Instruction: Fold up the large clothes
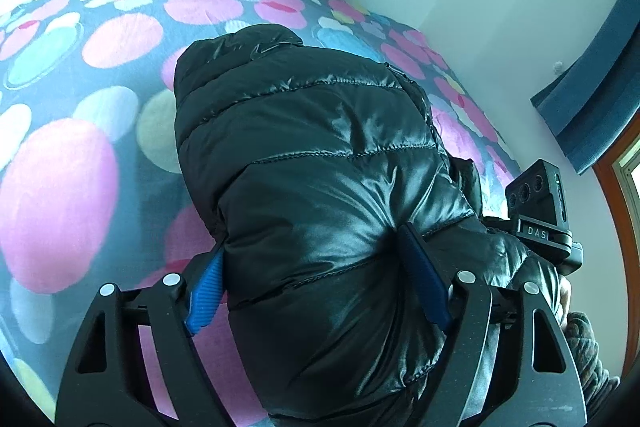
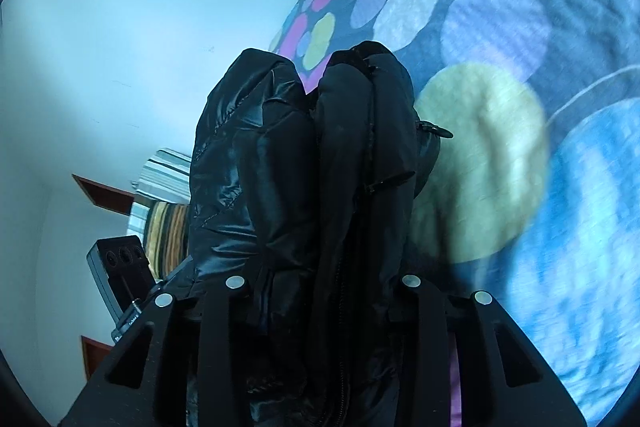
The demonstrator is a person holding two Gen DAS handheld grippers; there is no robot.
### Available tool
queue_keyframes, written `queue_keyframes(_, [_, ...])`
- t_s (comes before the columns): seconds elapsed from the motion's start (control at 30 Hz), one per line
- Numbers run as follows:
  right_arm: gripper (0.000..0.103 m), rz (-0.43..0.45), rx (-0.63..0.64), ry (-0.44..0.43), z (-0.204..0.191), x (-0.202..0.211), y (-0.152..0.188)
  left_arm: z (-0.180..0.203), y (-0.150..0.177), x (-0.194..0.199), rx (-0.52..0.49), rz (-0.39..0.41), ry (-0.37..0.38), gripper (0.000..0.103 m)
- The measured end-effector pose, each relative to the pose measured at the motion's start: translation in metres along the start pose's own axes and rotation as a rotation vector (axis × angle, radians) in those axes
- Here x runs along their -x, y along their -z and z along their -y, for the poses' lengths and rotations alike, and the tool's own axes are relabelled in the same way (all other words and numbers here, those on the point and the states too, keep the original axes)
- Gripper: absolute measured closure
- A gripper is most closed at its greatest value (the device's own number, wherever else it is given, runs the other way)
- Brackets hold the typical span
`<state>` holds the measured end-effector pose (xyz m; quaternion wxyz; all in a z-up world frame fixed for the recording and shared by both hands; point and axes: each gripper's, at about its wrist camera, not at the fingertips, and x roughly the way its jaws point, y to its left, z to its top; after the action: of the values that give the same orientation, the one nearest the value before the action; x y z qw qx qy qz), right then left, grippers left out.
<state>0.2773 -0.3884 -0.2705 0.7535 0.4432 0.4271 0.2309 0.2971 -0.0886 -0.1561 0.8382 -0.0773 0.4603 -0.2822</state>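
**Jacket clamped from both sides above the bed**

Jacket [image 1: 320,187] is gripped thickly between the blue pads [image 1: 206,293] of the left gripper [image 1: 316,259], the padded bulk bulging out between and beyond the fingers, which are pressed into it on either side. In the right wrist view, the same black garment [image 2: 312,187] is seen wedged between the dark fingers of the right gripper [image 2: 324,291], bunched into upright folds; the fingertips themselves are buried in the fabric, so the grip is judged by the cloth squeezed between them. The jacket is held over the spotted bedspread [image 1: 80,167], with its far end seen against the pink and blue circles.

Glossy quilted panels with stitched seams are shown on the outer side. A zipper line and a small pull tab [image 2: 434,131] are seen along the matte folds. The other gripper's camera block [image 1: 540,211] is glimpsed just beside the jacket's right edge.
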Motion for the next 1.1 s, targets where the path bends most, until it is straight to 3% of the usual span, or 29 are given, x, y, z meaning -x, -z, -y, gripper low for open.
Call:
queue_keyframes(0.17, [0.068, -0.036, 0.026, -0.024, -0.026, -0.029, -0.002, -0.023, -0.011, 0.026, 0.006, 0.032, -0.047, 0.025])
queue_keyframes(0.47, [0.068, -0.126, 0.080, -0.049, -0.080, -0.111, -0.013, -0.101, -0.034, 0.064, 0.083, 0.078, -0.138, 0.025])
queue_keyframes(0.73, [0.068, -0.175, 0.094, -0.034, -0.103, -0.164, -0.022, -0.146, -0.039, 0.062, 0.142, 0.077, -0.144, 0.025])
queue_keyframes(1.1, [0.068, -0.176, 0.082, -0.010, -0.099, -0.180, -0.023, -0.172, -0.033, 0.044, 0.178, 0.068, -0.120, 0.025])
